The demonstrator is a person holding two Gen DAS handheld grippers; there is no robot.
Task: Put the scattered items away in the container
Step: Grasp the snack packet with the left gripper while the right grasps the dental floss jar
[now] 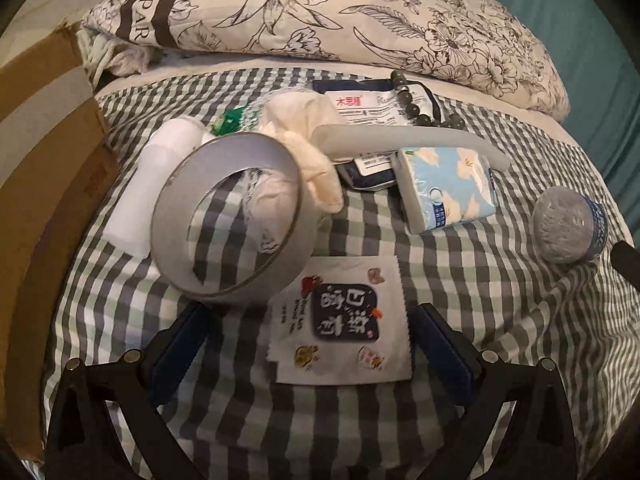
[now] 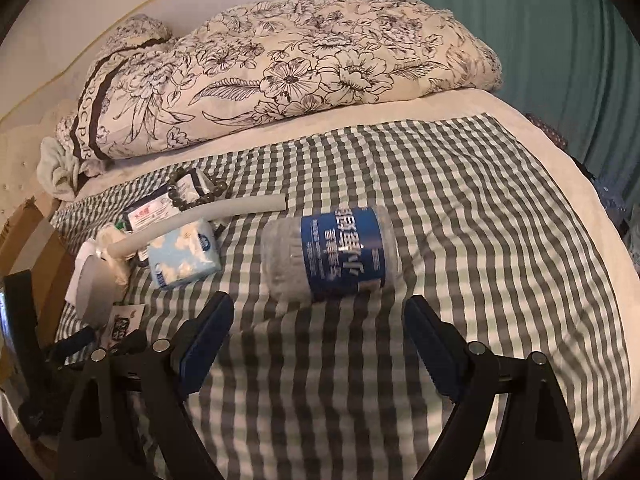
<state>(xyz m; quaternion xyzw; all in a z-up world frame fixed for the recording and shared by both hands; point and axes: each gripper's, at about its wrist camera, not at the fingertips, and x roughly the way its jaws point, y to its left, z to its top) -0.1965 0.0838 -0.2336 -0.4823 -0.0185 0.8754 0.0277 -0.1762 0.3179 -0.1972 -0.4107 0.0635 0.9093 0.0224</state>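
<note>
Legible on the brown band of the floral quilt [image 1: 320, 20]: "ROCPAR", cut off at the fold. Red Chinese characters on a white label of the dark packet [image 1: 372, 106], too blurred to read. Large white Chinese lettering on the water bottle's [image 2: 328, 252] blue label and on the white sachet [image 1: 344, 316], not made out.

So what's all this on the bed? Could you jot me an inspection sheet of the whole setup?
Surface: checked sheet on a bed.
Job's things: tape roll, snack sachet, tissue pack, plastic bottle on its side, grey tube, bead bracelet, scattered.
Clutter: crumpled cloths.
Grippers: left gripper jaws open over the sachet; right gripper jaws open before the bottle.
Cables: nothing seen.
Surroundings: floral quilt, cardboard box, teal curtain.
</note>
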